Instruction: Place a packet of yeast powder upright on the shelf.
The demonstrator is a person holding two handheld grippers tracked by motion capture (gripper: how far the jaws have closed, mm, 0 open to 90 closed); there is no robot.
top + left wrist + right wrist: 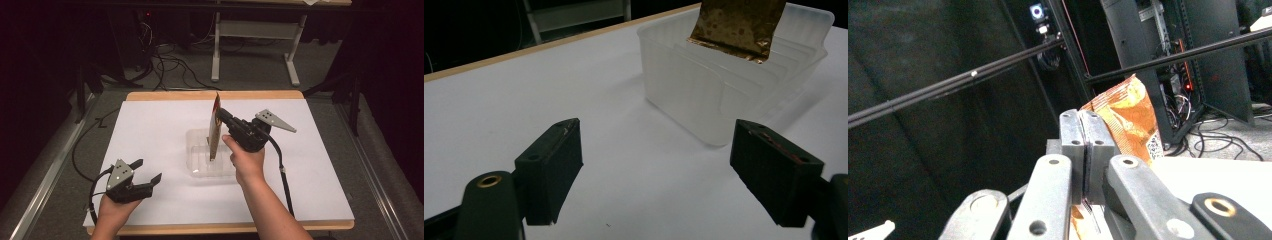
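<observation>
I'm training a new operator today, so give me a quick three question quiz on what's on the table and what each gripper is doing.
1. True or false: the right gripper is shut on the snack packet.
2. Multiple choice: the packet's lower end is A) flat on the white table, B) inside the clear plastic container, C) in the left gripper.
3. Short answer: how do the left gripper's jaws stand?

Key
1. True; its jaws are pressed together on the packet.
2. B.
3. Open, with nothing between them, low over the table short of the container.
</observation>
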